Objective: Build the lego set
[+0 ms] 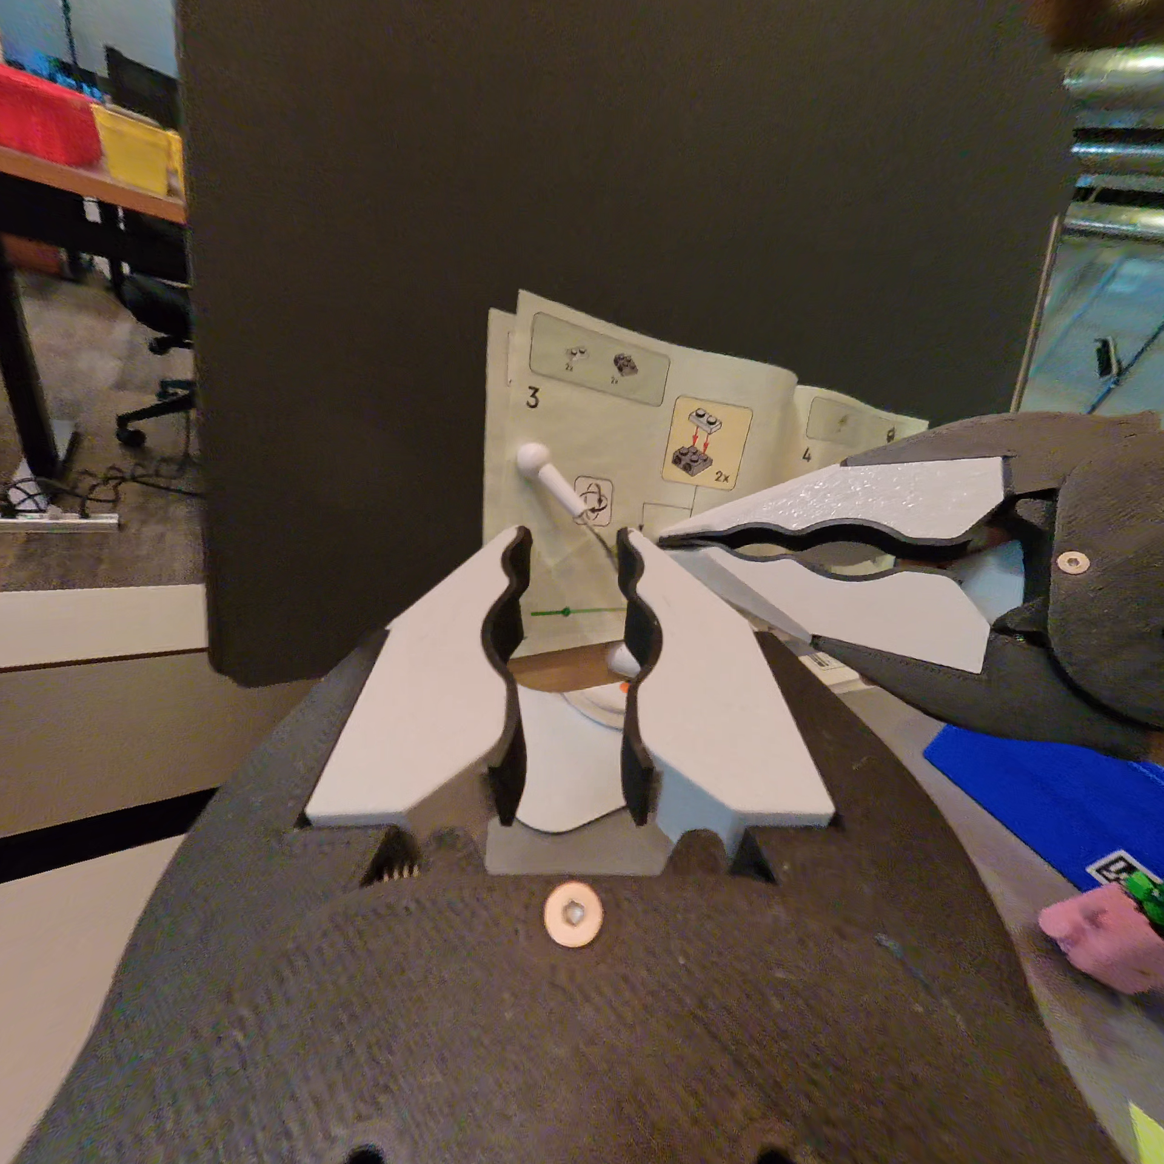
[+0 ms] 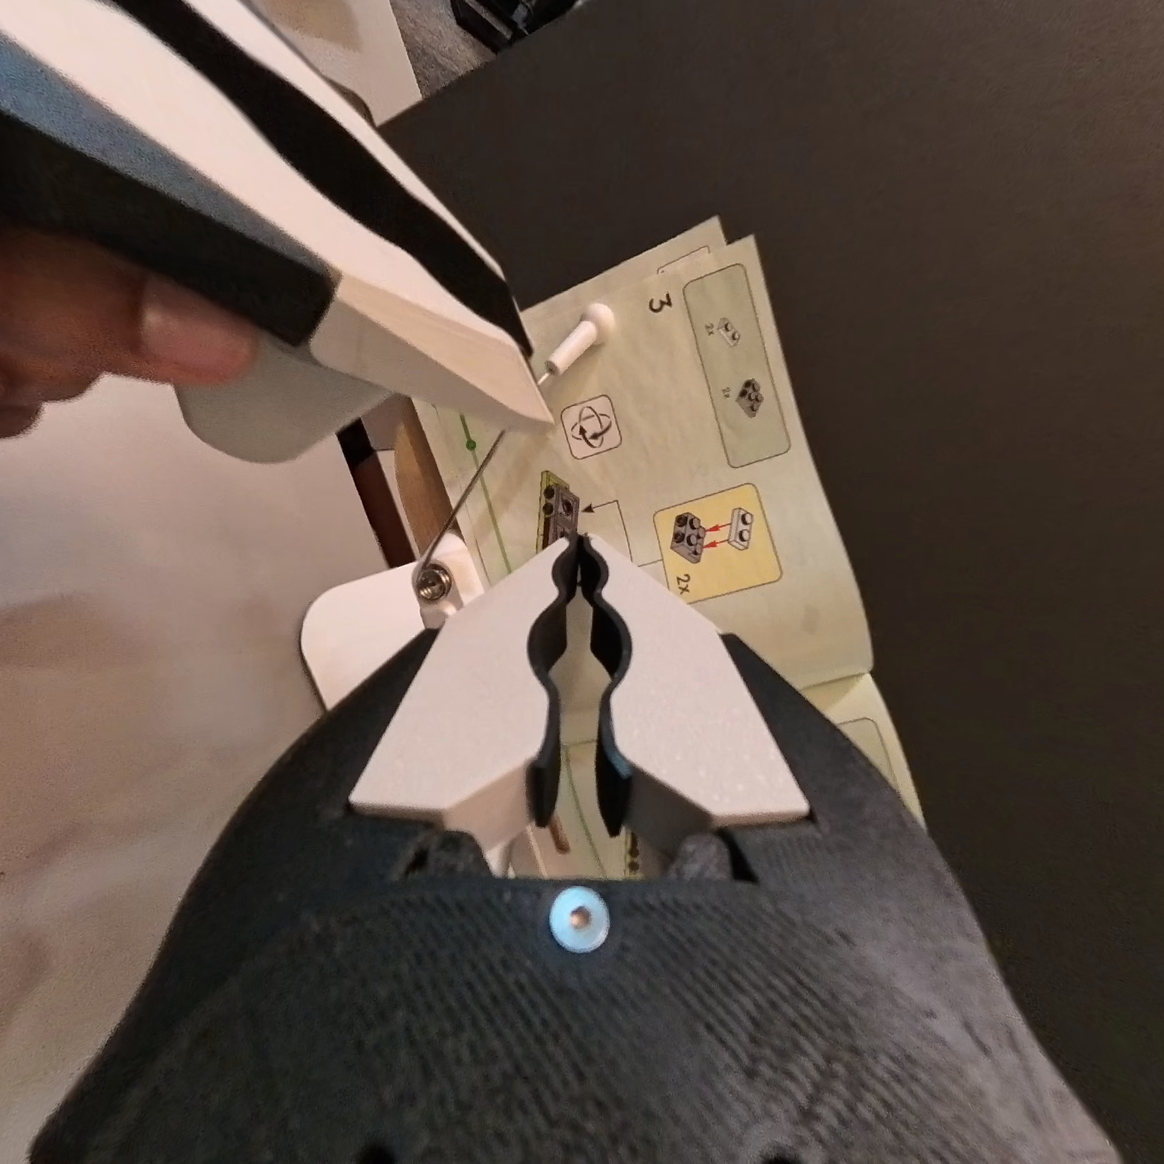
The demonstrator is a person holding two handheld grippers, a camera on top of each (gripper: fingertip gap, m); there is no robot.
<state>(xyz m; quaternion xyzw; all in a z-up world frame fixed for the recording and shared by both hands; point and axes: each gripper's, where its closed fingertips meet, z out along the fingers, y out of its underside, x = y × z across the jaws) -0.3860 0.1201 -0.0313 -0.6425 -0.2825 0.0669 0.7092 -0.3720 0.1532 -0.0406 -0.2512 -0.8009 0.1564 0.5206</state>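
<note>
standing upright at the centre of both views, an open lego instruction booklet leans against a dark panel, held in place by a white peg on a thin wire arm. the pale green pages show building diagrams of small grey bricks; no loose lego bricks can be made out in either view.

in the left wrist view, the left tongs fill the lower centre of the frame, released, with a clear gap between their white fingers and black wavy pads, tips pointing at the lower part of the booklet. the right tongs enter from the right edge, lying sideways, tips clenched together just beside the left tongs' right fingertip. whether anything is pinched between them cannot be told. a blue sheet and a pink object lie at the lower right on the grey worktop. red and yellow bins sit on a shelf at the upper left.

in the right wrist view, rotated sideways, the right tongs sit at centre with tips pressed shut against the booklet page. the left tongs cross the upper left, with a person's hand behind them at the left edge
</note>
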